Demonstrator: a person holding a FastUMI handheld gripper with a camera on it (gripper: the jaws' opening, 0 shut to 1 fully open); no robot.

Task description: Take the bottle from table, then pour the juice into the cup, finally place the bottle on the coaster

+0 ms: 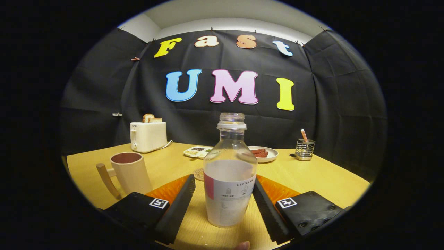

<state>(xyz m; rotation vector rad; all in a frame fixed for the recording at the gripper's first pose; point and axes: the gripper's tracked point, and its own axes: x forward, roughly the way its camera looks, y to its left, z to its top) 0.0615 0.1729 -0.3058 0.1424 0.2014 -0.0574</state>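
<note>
The bottle (230, 173) is standing upright on the desk (312, 177), cap off, sitting right between the two fingers of the gripper (225, 194), so the step in hand looks to be the taking of it. The jaws are standing wide open: the right finger seems to be close against the bottle's side near its label, perhaps just brushing it, while the left finger is leaving a clear gap, so nothing is being gripped yet. To do this well, I'd say the person should be centring the bottle between the fingers first, then closing evenly on the straight labelled part of the body, low enough to hold it steady and not up on the sloping shoulder where it could slip. With the neck open and pale juice filling the lower part, the squeeze wants to be firm but unhurried, keeping the bottle upright as it lifts. The mug (130, 172) is waiting off to the left of the fingers, mouth up and handle turned toward us, and the coaster (199, 174) is peeking out just behind the bottle, partly hidden by it.
</note>
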